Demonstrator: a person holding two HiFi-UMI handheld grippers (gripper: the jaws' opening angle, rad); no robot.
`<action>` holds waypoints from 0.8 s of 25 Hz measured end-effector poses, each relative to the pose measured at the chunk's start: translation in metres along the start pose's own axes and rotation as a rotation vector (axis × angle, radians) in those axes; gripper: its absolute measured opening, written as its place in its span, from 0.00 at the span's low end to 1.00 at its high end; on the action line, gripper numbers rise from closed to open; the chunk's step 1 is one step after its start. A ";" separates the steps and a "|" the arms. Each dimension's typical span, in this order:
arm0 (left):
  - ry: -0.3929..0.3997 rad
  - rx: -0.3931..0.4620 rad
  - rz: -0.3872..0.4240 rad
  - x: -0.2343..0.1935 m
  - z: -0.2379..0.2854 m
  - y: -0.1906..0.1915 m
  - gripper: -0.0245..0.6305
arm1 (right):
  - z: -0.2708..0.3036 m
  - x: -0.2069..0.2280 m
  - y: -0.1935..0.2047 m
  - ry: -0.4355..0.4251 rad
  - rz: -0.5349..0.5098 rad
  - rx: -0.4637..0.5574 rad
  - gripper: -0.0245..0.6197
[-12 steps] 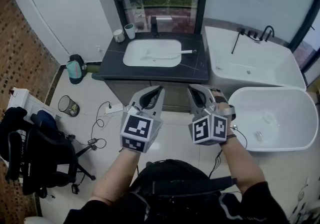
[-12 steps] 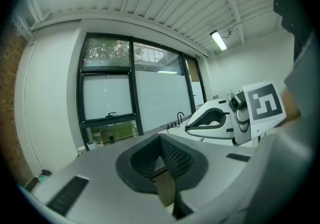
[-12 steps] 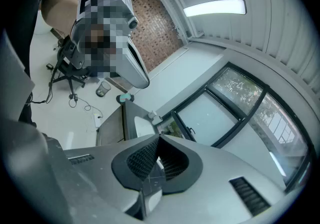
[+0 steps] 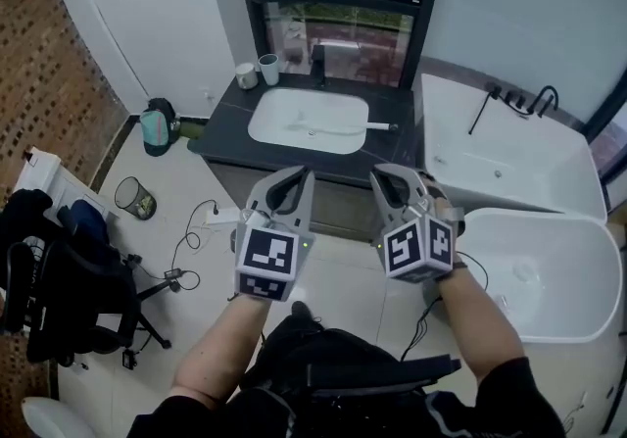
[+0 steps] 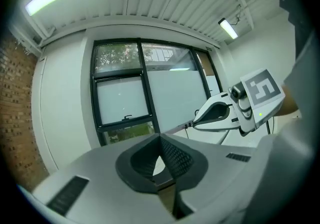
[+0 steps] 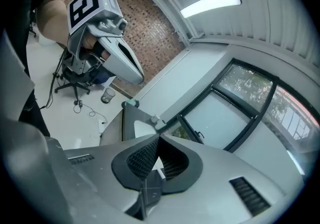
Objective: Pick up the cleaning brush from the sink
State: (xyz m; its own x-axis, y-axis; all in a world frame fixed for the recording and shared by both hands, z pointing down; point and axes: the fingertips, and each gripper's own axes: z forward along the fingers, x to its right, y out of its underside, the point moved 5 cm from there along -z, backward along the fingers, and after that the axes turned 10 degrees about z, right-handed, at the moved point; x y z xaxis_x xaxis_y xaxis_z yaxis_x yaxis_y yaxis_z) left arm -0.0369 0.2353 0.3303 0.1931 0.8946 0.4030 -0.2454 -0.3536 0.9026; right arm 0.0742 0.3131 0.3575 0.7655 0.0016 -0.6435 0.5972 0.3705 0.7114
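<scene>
The cleaning brush (image 4: 364, 126) lies across the right side of the white sink (image 4: 284, 122), its thin handle reaching over the rim onto the dark countertop (image 4: 220, 127). Well in front of the counter and above the floor, my left gripper (image 4: 302, 173) and right gripper (image 4: 381, 174) are held side by side. Both are shut with nothing in them. In the left gripper view the left gripper (image 5: 160, 139) has its pads together, and the right gripper (image 5: 220, 114) shows beside it. In the right gripper view the right gripper (image 6: 159, 140) is shut too, with the countertop (image 6: 131, 120) beyond it.
A black faucet (image 4: 318, 62) and two cups (image 4: 258, 72) stand at the back of the counter. A white bathtub (image 4: 509, 157) and a second white tub (image 4: 549, 274) fill the right side. On the floor at left are a wire bin (image 4: 135, 198), cables (image 4: 191, 230) and an office chair (image 4: 69, 289).
The sink and counter have shifted lower and nearer in the head view as the person moved toward them. Both grippers stay shut, side by side.
</scene>
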 end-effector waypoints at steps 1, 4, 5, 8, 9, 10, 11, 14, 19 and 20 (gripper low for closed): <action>-0.012 0.005 -0.007 -0.013 0.010 0.005 0.04 | 0.017 0.006 -0.002 -0.011 0.016 0.002 0.04; -0.031 0.019 -0.041 -0.058 0.046 0.023 0.04 | 0.074 0.032 -0.012 -0.015 0.079 -0.003 0.04; -0.036 0.022 -0.053 -0.074 0.059 0.030 0.04 | 0.094 0.042 -0.015 -0.018 0.106 -0.004 0.04; -0.049 0.019 -0.121 -0.127 0.093 0.049 0.04 | 0.156 0.069 -0.023 -0.067 0.188 -0.007 0.04; -0.054 0.009 -0.143 -0.144 0.105 0.054 0.04 | 0.176 0.080 -0.028 -0.089 0.213 -0.010 0.04; -0.062 -0.002 -0.159 -0.160 0.117 0.058 0.04 | 0.195 0.093 -0.033 -0.111 0.239 -0.012 0.04; -0.074 -0.014 -0.176 -0.175 0.129 0.062 0.04 | 0.215 0.107 -0.038 -0.135 0.267 -0.015 0.04; -0.115 -0.048 -0.255 -0.217 0.166 0.074 0.04 | 0.274 0.146 -0.046 -0.226 0.322 -0.036 0.04; -0.195 -0.099 -0.404 -0.244 0.244 0.095 0.04 | 0.359 0.201 -0.031 -0.417 0.323 -0.078 0.04; -0.235 -0.110 -0.418 -0.246 0.259 0.098 0.04 | 0.375 0.208 -0.020 -0.467 0.325 -0.104 0.04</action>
State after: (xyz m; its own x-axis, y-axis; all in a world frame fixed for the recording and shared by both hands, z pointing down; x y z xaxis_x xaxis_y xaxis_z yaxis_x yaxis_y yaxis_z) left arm 0.1377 -0.0902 0.3588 0.5027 0.8633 0.0441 -0.1975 0.0650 0.9782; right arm 0.3114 -0.0421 0.3154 0.9443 -0.2711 -0.1866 0.3052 0.5089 0.8049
